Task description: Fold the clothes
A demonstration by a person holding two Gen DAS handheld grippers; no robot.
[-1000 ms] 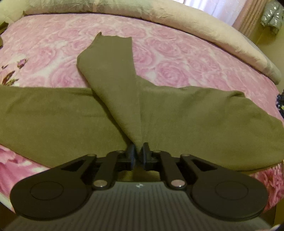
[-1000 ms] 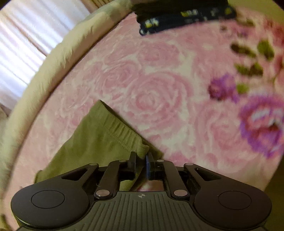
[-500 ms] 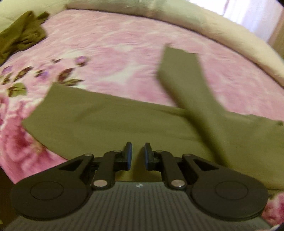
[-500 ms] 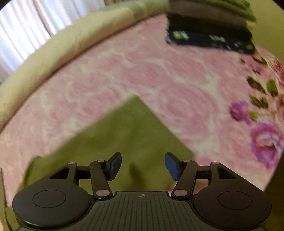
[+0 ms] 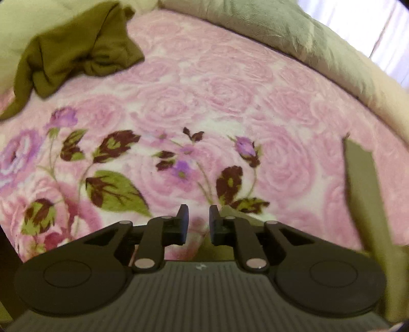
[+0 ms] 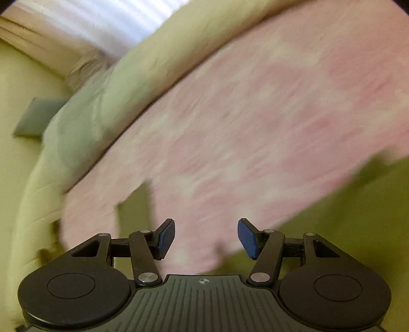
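The olive-green garment (image 5: pixel 368 204) lies on the pink floral bedspread (image 5: pixel 204 102); in the left wrist view only its folded sleeve at the right edge and a corner just beyond the fingers show. My left gripper (image 5: pixel 199 221) is slightly open and empty above that corner. In the blurred right wrist view, olive cloth (image 6: pixel 345 217) shows at the lower right and a strip of it (image 6: pixel 138 204) at the lower left. My right gripper (image 6: pixel 206 236) is wide open and empty above the bedspread (image 6: pixel 242 115).
A second crumpled olive garment (image 5: pixel 76 53) lies at the far left of the bed. A pale green-beige quilt (image 5: pixel 294 33) runs along the far edge, also in the right wrist view (image 6: pixel 127 76). Curtains (image 6: pixel 102 23) hang behind.
Both grippers let go of the garment and opened. The left one swung left past the garment's edge. The right one swung away toward the quilt, its view now blurred.
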